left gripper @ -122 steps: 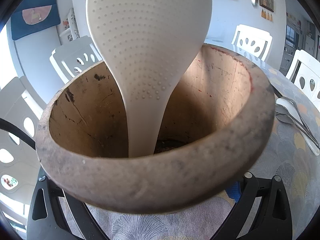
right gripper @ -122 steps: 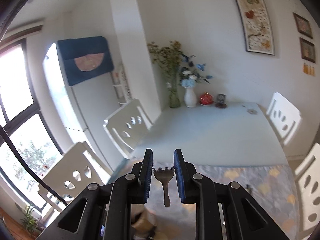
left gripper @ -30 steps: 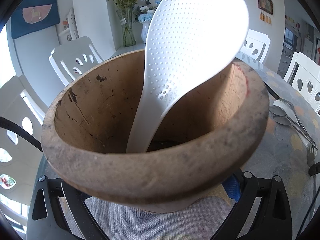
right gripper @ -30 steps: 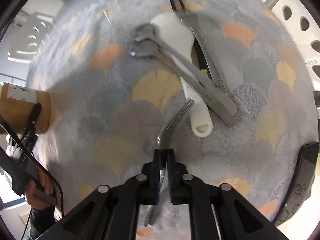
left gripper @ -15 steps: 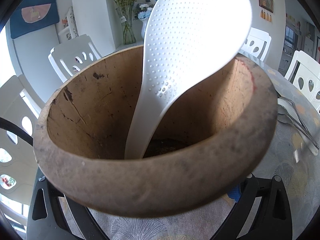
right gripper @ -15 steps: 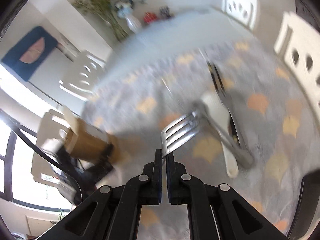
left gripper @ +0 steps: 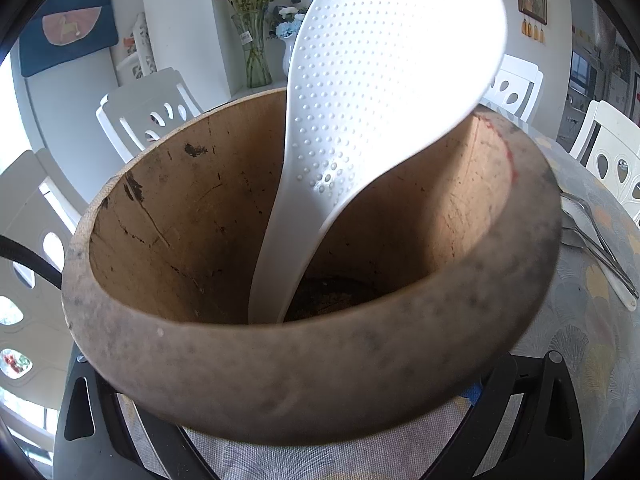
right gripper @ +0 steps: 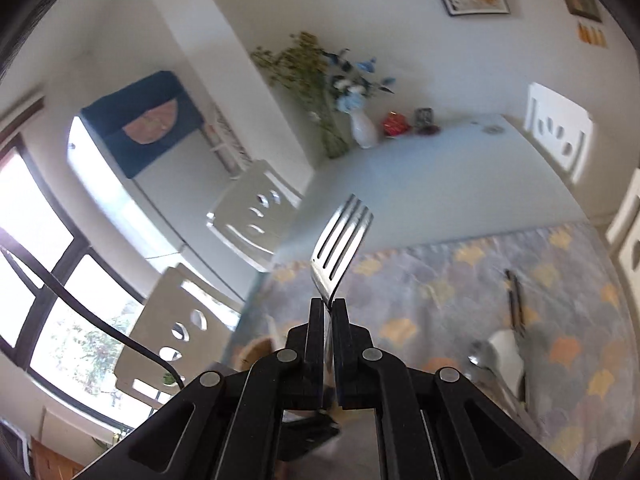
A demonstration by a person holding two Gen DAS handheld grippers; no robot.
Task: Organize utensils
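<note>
A brown wooden utensil holder (left gripper: 312,368) fills the left wrist view, gripped between the black fingers (left gripper: 92,420) of my left gripper (left gripper: 316,452). A white dotted rice paddle (left gripper: 376,100) stands in it, leaning right. In the right wrist view my right gripper (right gripper: 328,304) is shut on the handle of a metal fork (right gripper: 340,248), whose tines point up and away, high above the table. Metal spoons (right gripper: 480,354), a white spoon (right gripper: 506,348) and a dark utensil (right gripper: 516,304) lie on the patterned cloth at the right. The same spoons (left gripper: 588,232) show right of the holder.
The table (right gripper: 440,184) carries a grey cloth with orange fan shapes on its near half. A flower vase (right gripper: 362,128) and small items stand at its far end. White chairs (right gripper: 256,216) ring the table, with a window at the left.
My right gripper has lifted the fork off the cloth and tipped upward, so the view swung from the table top to the room. The holder and paddle have barely shifted.
</note>
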